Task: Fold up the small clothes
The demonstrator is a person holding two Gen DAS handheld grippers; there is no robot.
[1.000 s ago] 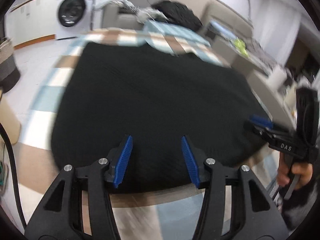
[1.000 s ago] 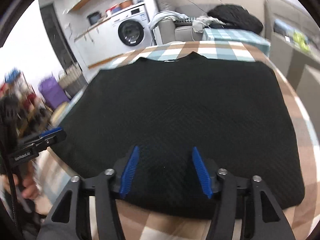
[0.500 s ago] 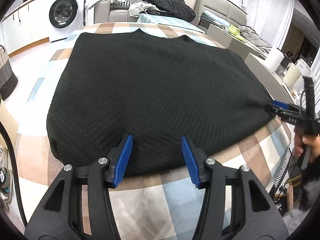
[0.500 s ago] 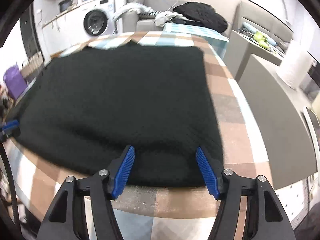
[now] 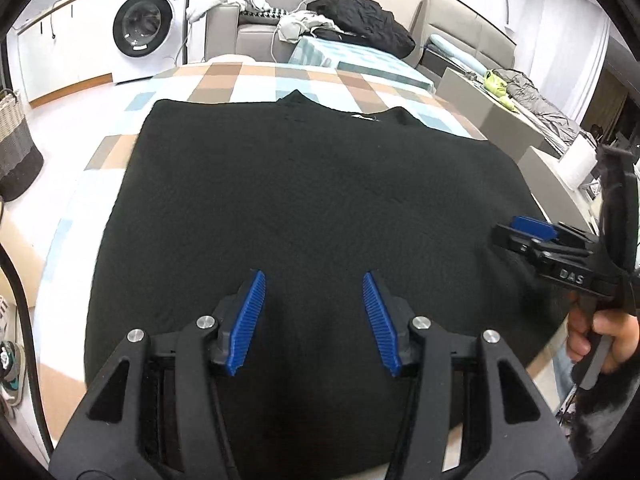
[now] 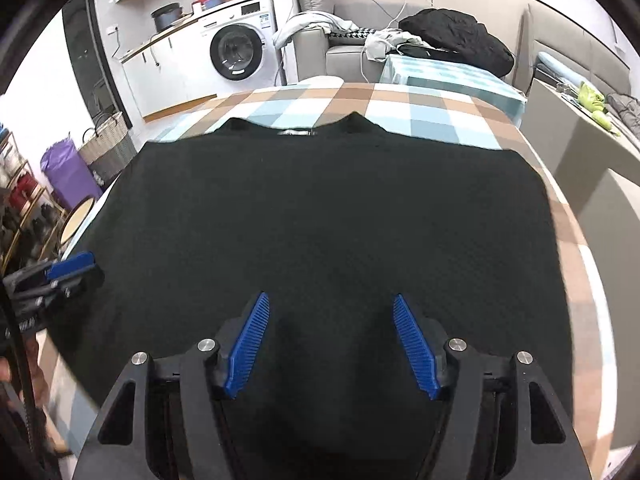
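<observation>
While your two grippers hover over it, the black top (image 5: 312, 208) lies spread flat on the checked cloth (image 5: 256, 80).

Your left gripper (image 5: 312, 316) has its blue pads apart above the near hem, nothing pinched between them. Your right gripper (image 6: 334, 344) is likewise parted over the fabric, gripping nothing. The neckline points away from you, toward the sofa (image 6: 344, 56) and the washer (image 6: 236, 52). Your right hand (image 5: 600, 340) shows at the top's right edge.
</observation>
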